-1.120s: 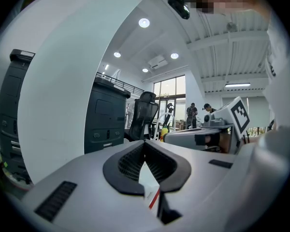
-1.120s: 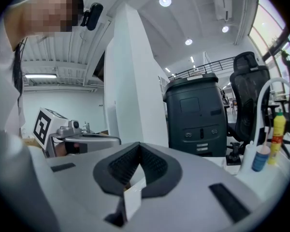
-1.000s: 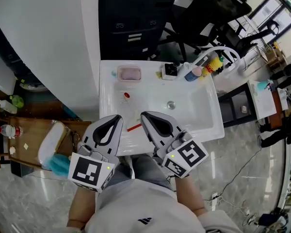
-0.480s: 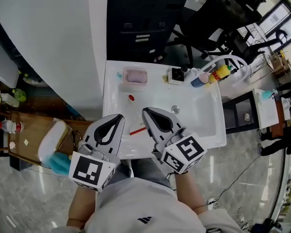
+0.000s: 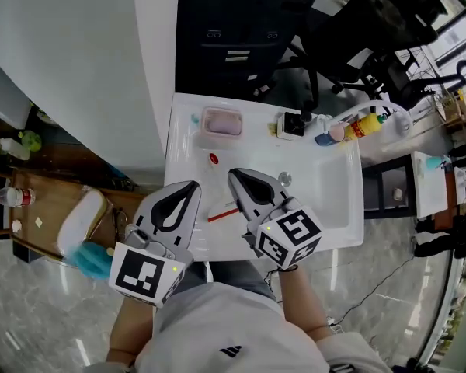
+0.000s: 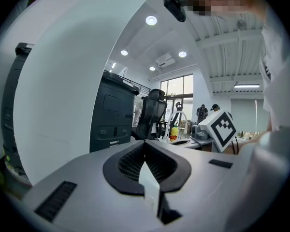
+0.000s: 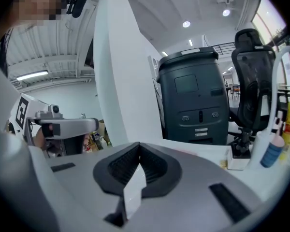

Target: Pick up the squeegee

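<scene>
The left gripper (image 5: 189, 186) is shut tight and has nothing in it. It hangs over the front left corner of the white sink (image 5: 334, 208). The right gripper (image 5: 234, 176) is shut tight too and holds nothing. It hangs over the front edge of the sink, just beside the left one.

Between the two grippers lies the squeegee (image 5: 222, 214). Only its thin red strip shows well. It is on the flat left part of the sink, near the front edge. A small red bit (image 5: 213, 159) lies a little farther back.

The drain (image 5: 285, 179) is in the bowl, near the right gripper. A pink dish (image 5: 221, 123) sits at the back left corner. A small white box (image 5: 293, 125) stands at the middle of the back edge. A blue bottle (image 5: 324, 137) and a yellow bottle (image 5: 358, 124) are at the back right corner.
</scene>
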